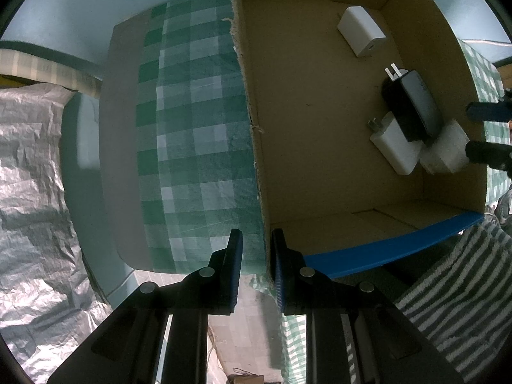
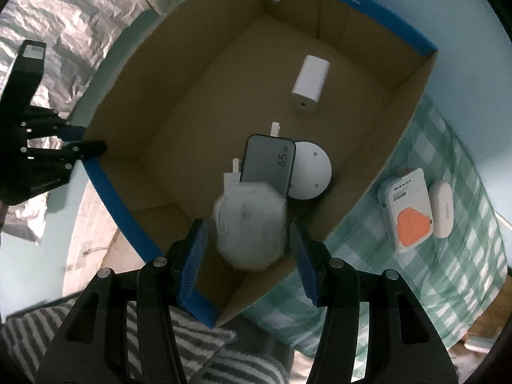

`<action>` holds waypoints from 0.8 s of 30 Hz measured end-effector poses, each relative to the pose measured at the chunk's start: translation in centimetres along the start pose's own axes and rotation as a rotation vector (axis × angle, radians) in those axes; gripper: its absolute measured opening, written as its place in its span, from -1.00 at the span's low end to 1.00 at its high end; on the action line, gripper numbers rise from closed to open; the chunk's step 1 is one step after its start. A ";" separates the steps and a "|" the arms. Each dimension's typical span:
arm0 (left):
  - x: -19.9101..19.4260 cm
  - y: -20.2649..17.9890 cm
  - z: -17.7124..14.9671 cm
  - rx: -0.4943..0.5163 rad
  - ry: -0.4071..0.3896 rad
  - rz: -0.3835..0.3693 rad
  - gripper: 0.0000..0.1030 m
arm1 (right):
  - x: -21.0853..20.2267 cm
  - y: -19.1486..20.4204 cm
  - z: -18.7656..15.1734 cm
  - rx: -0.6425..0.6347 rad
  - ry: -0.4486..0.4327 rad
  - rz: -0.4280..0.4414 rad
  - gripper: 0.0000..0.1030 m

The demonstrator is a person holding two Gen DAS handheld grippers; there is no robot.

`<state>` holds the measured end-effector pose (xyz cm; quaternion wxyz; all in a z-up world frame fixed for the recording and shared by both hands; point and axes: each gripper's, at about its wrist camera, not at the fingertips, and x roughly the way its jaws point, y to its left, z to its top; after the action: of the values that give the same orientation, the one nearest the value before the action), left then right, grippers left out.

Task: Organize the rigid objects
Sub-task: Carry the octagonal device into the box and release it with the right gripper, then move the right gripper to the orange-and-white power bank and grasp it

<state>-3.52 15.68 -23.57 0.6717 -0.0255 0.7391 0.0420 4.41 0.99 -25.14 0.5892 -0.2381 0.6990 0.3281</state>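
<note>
While pinching the box wall [image 1: 256, 147], left fingers [image 1: 254, 256]; right fingers [image 2: 249, 249] around a wrapped bundle [image 2: 251, 227] (touching unclear).

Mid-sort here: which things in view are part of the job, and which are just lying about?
Job: cardboard box, white bundle in right gripper, black charger, white adapter, orange-and-white device, white case.

Lying about: checked cloth, striped towel, silver sheet.

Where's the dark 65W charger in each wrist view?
Left wrist: the dark charger sits at right, inside the cardboard box, lying across a white plug adapter.
Right wrist: the same charger sits at centre, just above the white wrapped item between the right tongs.
Shared landmark: the lone white rectangular adapter further back in the box.
</note>
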 end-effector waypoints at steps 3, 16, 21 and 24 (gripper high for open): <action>0.1 0.0 0.0 0.002 0.002 0.000 -0.65 | -0.7 -0.1 0.0 -0.012 -0.019 0.005 0.09; 0.1 0.0 -0.1 -0.002 0.002 -0.002 -0.64 | -4.9 -1.0 -0.6 -0.041 -0.113 -0.012 0.19; 0.1 0.0 -0.2 -0.001 0.003 0.000 -0.64 | -6.3 -2.7 -0.7 -0.033 -0.142 -0.026 0.19; 0.1 0.0 -0.2 -0.001 0.003 -0.002 -0.64 | -6.8 -4.1 -0.9 -0.016 -0.151 -0.039 0.19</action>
<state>-3.75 15.68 -23.62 0.6705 -0.0265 0.7403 0.0419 8.08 -2.82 -19.10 0.6446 -0.2310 0.6452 0.3388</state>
